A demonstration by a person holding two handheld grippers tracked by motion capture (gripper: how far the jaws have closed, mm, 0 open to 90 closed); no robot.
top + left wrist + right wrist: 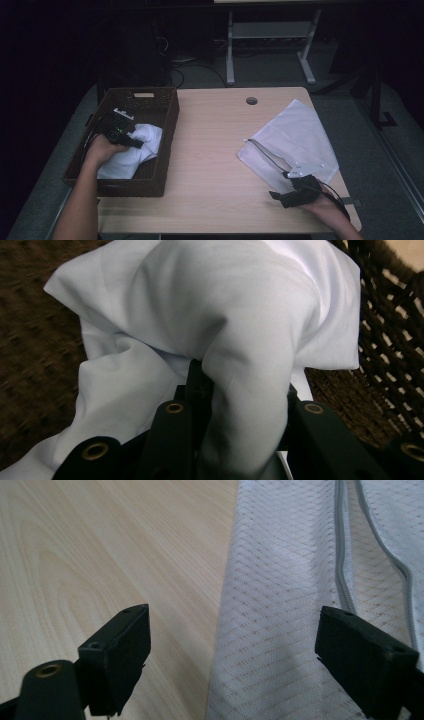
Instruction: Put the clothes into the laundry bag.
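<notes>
A white cloth lies bunched in a dark woven basket at the table's left. My left gripper reaches into the basket and is shut on a fold of the white cloth, which rises between its jaws. On the right of the table lies a white mesh bag with a grey zipper along it. My right gripper hovers at the bag's near corner, open, with the mesh bag edge between its spread jaws and nothing held.
The basket wall rises close on the right of the left gripper view. A round cable hole sits at the far edge of the wooden table. Beyond the table stand white desk legs on a dark floor.
</notes>
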